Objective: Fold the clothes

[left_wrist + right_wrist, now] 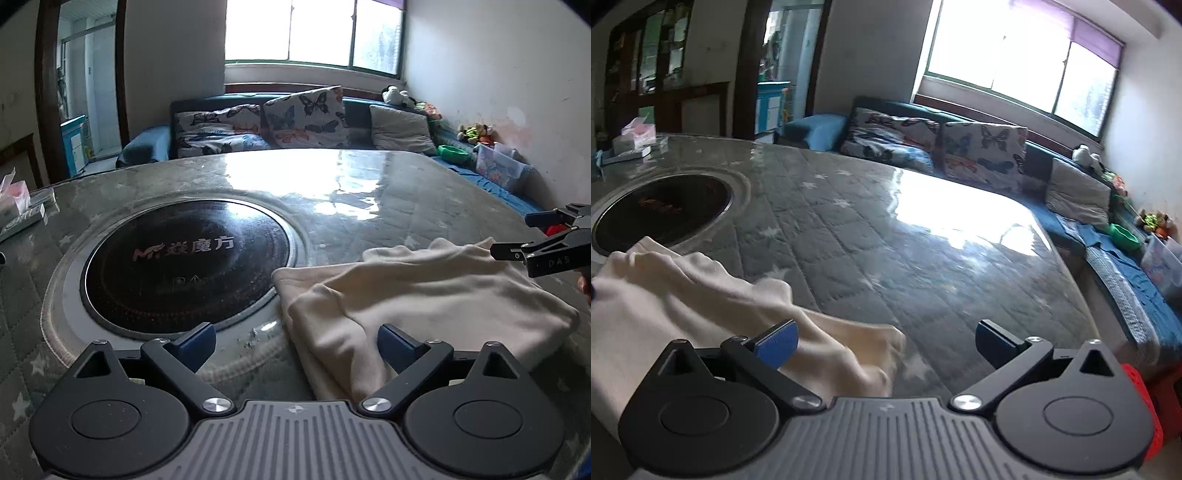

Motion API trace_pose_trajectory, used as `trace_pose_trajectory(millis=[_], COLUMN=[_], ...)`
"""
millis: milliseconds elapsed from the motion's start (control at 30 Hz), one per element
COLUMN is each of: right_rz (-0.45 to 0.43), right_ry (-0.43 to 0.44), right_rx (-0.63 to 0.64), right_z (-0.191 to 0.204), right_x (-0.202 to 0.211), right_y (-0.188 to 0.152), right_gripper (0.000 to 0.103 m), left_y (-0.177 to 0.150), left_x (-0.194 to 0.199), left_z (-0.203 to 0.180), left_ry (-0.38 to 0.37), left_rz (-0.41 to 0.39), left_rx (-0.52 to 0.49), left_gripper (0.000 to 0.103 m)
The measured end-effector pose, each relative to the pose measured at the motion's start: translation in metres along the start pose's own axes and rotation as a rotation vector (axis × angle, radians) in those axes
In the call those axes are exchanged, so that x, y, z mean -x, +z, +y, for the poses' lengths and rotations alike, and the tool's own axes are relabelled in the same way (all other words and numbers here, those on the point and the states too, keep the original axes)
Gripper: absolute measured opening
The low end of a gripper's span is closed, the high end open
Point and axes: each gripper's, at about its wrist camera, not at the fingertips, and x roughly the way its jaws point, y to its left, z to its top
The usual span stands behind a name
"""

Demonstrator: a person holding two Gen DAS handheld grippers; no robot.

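A cream garment (413,295) lies folded in a loose bundle on the glass-topped table, right of the round cooktop. It also shows in the right wrist view (701,306) at the lower left. My left gripper (295,347) is open and empty, hovering just above the garment's near left edge. My right gripper (886,343) is open and empty, above the garment's right end; its fingers also show in the left wrist view (532,236) at the far right edge of the garment.
A round black induction cooktop (188,258) is set into the table (369,184). A tissue pack and boxes (631,142) sit at the far left table edge. A blue sofa with butterfly cushions (303,114) and toys stands behind the table.
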Motion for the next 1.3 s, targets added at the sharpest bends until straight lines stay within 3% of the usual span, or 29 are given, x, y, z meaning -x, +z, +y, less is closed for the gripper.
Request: trace_pose_trajectory(millis=[300,667,867,1300], right_rz=[0.059,0.027,0.053,0.006], right_ry=[0.002,0.046,0.037,0.064], right_rx=[0.086,0.106,0.112,0.117], right_z=[0.03,0.045,0.051,0.055], right_x=[-0.036,-0.034,-0.044,0.002], right_y=[0.014,0.031,0.032,0.018], right_gripper=[0.103,0.103,0.103,0.103], left_y=[0.01,0.035,0.039,0.036], left_x=[-0.021,-0.033,-0.059,-0.046], left_z=[0.009,-0.017,-0.023,-0.02], left_ry=[0.043,-0.022,-0.001,0.04], left_rz=[0.037,0.002,0.068,0.059], left_rx=[0.018,-0.048,-0.064,-0.046], left_gripper=[0.096,0.097,0.099,0.103])
